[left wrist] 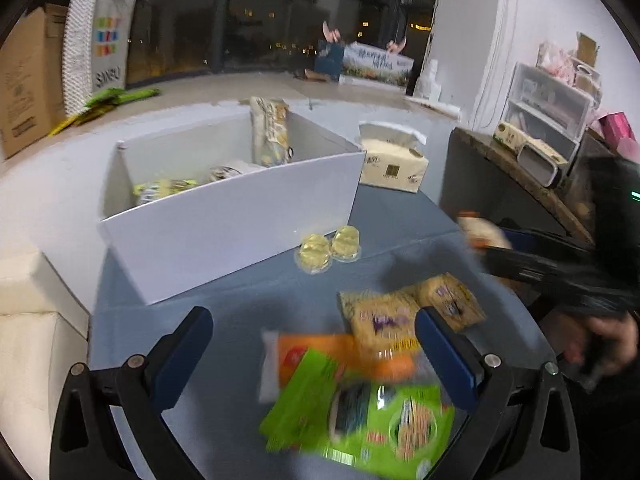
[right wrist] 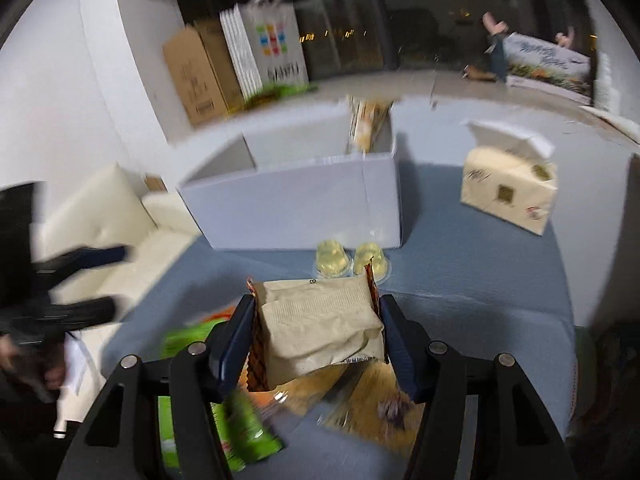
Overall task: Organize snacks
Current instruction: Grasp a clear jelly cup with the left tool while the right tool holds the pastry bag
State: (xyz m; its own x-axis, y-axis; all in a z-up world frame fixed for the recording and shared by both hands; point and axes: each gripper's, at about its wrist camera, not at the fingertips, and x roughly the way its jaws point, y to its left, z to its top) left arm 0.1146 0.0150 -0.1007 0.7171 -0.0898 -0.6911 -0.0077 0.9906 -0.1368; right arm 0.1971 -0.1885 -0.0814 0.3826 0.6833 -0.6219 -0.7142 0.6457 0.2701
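Note:
My left gripper [left wrist: 314,320] hangs open above a green snack packet [left wrist: 360,408] and an orange packet [left wrist: 316,352] on the blue table, touching neither. Two yellow packets [left wrist: 384,320] lie just beyond them. My right gripper [right wrist: 316,304] is shut on a beige packet with orange-brown edges [right wrist: 320,320], held off the table. Two clear jelly cups [right wrist: 352,260] sit against the front wall of the white box [right wrist: 300,204]. In the box [left wrist: 240,216] stands a tall packet [left wrist: 270,132], with more snacks lying beside it.
A tissue pack [left wrist: 394,164] stands right of the box. A cream sofa [right wrist: 120,216] borders the table on the left. Cardboard boxes and a paper bag [left wrist: 108,40] lean by the dark window. A dark stand with storage drawers [left wrist: 548,108] is at the right.

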